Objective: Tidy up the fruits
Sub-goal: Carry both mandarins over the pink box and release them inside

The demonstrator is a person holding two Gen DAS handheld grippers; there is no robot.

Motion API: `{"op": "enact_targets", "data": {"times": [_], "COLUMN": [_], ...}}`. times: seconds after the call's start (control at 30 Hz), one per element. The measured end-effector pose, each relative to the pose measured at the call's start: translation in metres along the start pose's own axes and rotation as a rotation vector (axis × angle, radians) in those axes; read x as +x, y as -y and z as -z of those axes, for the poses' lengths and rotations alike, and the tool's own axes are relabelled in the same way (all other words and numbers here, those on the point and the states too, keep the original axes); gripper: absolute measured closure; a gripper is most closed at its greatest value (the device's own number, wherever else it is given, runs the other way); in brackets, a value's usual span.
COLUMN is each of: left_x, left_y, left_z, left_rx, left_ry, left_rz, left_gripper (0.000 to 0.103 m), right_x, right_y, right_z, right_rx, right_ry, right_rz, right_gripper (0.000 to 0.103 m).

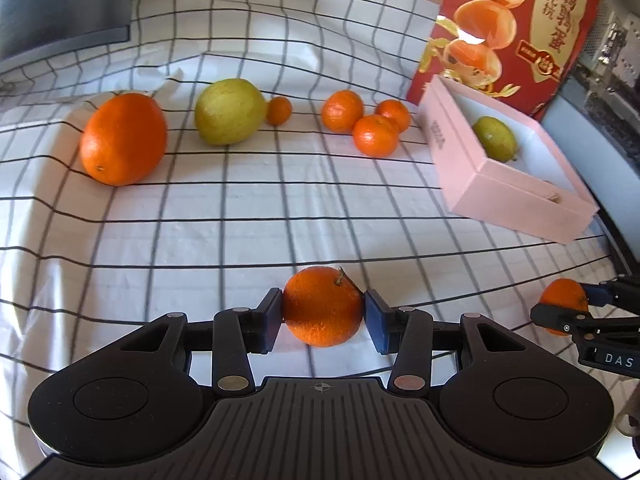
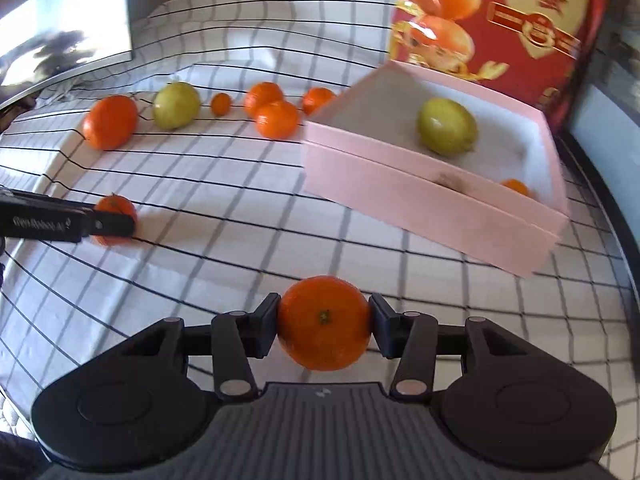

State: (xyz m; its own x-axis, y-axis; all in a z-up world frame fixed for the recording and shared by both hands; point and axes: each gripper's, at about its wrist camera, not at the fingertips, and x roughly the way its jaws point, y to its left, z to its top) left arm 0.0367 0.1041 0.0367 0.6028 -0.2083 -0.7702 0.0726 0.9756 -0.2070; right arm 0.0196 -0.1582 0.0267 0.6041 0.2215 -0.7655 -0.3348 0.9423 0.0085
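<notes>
We see a white cloth with a thin black grid (image 1: 224, 220) covering the whole work surface; it is rumpled and humps up at the far left. At the far left edge stands a dark, glossy panel (image 1: 60, 4) that catches window light. At the far right a red printed carton (image 1: 516, 28) stands upright, and touching its foot is an open pink box (image 1: 476, 160) with a white lining.

Our left gripper (image 1: 323, 312) is clenched on a stemmed mandarin (image 1: 322, 306), pads pressed to both its sides, low over the cloth. Our right gripper (image 2: 324, 322) grips a second mandarin (image 2: 324, 322) the same way, in front of the pink box's near wall.

Inside the box lies a green-yellow lemon (image 2: 447, 126), and a small orange fruit (image 2: 516, 187) peeks over the near wall.

Along the far part of the cloth, left to right: a large orange (image 1: 123, 138), a big yellow-green citrus (image 1: 230, 111), a tiny kumquat-sized fruit (image 1: 279, 110) touching it, then three mandarins (image 1: 366, 122) bunched together, near the box's corner.
</notes>
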Motion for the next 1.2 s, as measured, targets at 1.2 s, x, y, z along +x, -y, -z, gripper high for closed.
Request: {"op": "enact_targets", "data": {"times": [1.2], "left_x": [0.105], "left_y": [0.195], "left_z": [-0.132], "left_rx": [0.186], "left_ry": [-0.065], "left_rz": [0.328], "left_gripper": [0.054], "right_x": [0.011], "right_y": [0.151], "right_z": [-0.167], "right_rx": [0.111], "right_ry": [0.135], "right_rz": [0.132], "right_gripper": [0.056]}}
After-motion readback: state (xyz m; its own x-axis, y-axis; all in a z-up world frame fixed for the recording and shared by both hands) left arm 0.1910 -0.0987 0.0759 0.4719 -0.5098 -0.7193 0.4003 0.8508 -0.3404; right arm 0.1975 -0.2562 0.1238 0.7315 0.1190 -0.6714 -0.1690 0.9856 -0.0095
